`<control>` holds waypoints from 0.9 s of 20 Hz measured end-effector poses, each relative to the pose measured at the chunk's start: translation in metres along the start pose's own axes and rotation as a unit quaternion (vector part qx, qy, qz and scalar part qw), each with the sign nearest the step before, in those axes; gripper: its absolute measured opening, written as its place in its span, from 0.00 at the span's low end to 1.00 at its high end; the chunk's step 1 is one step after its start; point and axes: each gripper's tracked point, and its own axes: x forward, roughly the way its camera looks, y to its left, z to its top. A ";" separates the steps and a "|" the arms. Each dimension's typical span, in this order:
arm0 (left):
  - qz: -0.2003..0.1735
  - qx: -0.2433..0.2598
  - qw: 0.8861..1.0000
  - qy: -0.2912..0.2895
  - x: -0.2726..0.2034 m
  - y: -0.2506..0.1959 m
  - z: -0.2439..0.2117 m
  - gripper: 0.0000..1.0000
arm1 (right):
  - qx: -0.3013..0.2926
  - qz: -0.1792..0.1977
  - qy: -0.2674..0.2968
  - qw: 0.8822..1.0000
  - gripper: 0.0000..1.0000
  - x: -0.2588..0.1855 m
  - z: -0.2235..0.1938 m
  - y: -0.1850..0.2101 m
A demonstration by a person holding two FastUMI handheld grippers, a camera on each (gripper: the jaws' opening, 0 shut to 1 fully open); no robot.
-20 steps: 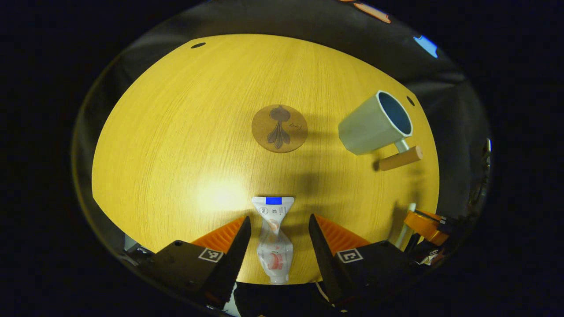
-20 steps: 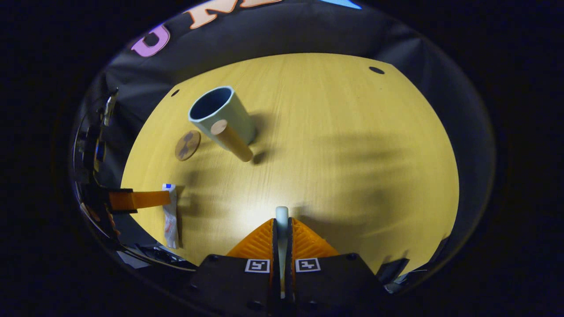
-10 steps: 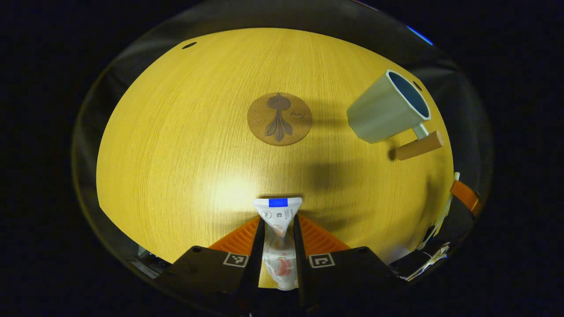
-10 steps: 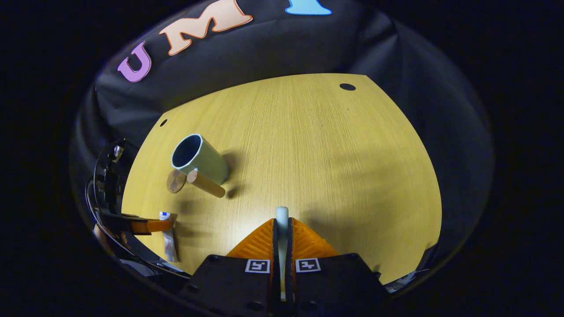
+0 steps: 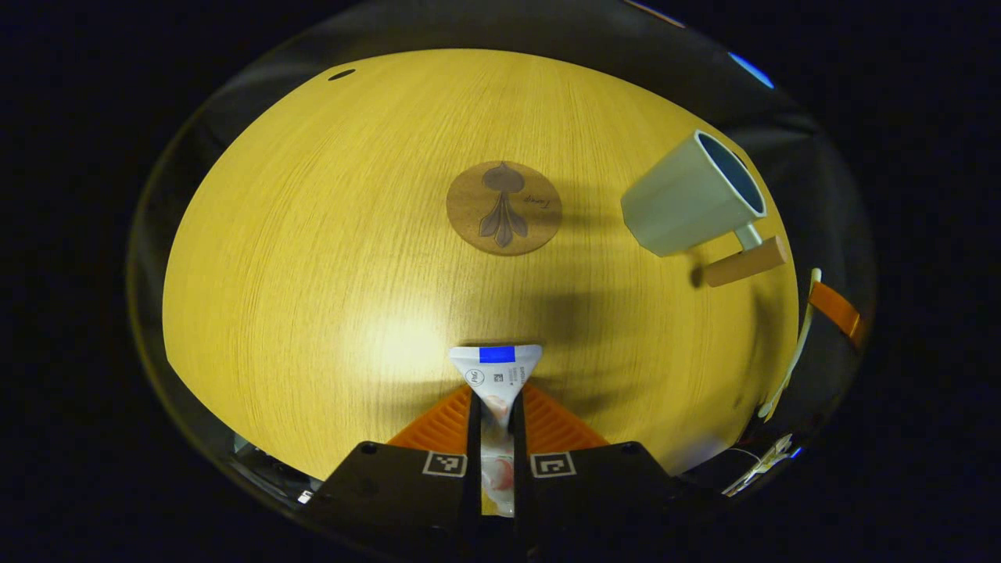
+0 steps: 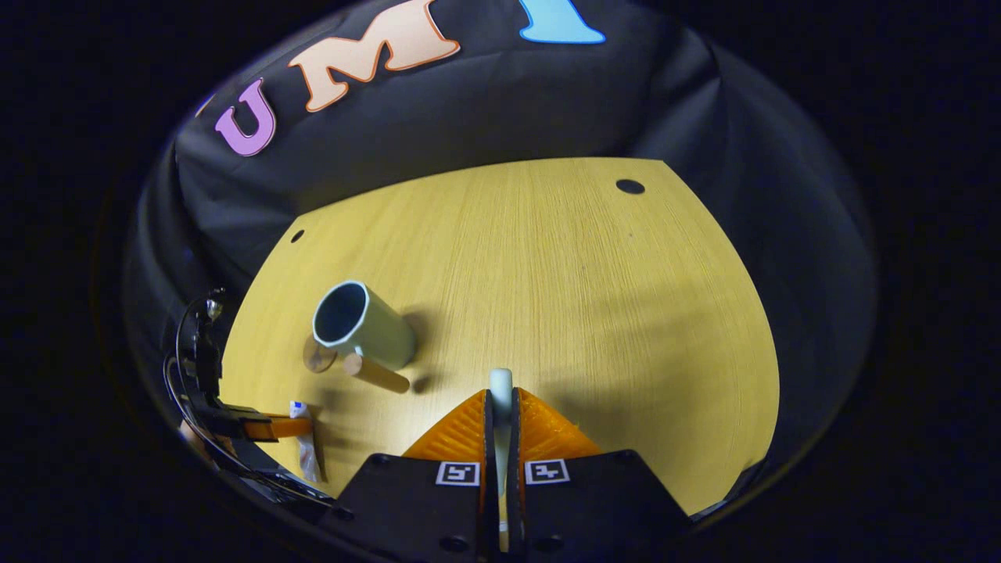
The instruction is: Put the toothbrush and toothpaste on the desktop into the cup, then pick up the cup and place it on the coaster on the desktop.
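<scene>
While the left gripper (image 5: 496, 407) is clenched on the toothpaste tube (image 5: 497, 375), both fingers pressing its narrow waist, the tube's flat crimped end fans out just past the fingertips over the near part of the wooden desktop (image 5: 313, 258). Going from left to right in the left gripper view, the whole left half of the desktop is bare wood out to its curved edge, with a small dark hole (image 5: 342, 75) near the far left corner. Beyond the tube lies the round cork coaster (image 5: 504, 207), flat and apart from everything, with open wood all around it. Right of it stands the pale green cup (image 5: 692, 203), upright, its wooden handle (image 5: 744, 262) sticking out toward the right edge. At the far right edge the right gripper (image 5: 835, 306) holds the white toothbrush (image 5: 799, 344) above the table's rim.

Seen from the right gripper view, the left gripper (image 6: 270, 427) sits at the lower left by the desktop's near edge, the tube (image 6: 306, 450) in it. The cup (image 6: 361, 327) stands just beyond, partly hiding the coaster (image 6: 317, 358). The right gripper (image 6: 500, 418) is closed tight on the toothbrush (image 6: 500, 383), whose end pokes out past the fingertips. Rightward, wide bare desktop (image 6: 626, 313) runs to the far and right edges, with one hole (image 6: 629, 187).
</scene>
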 end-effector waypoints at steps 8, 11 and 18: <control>-0.104 -0.036 0.990 -0.091 -0.040 -0.039 0.036 0.05 | -0.003 0.053 -0.065 0.997 0.07 -0.007 0.077 0.042; -0.114 -0.031 0.983 -0.143 -0.067 -0.044 0.061 0.05 | 0.002 0.078 -0.078 0.994 0.07 -0.015 0.101 0.061; -0.163 -0.097 0.939 -0.286 -0.130 -0.052 0.125 0.05 | 0.037 0.148 -0.165 0.974 0.06 -0.025 0.172 0.115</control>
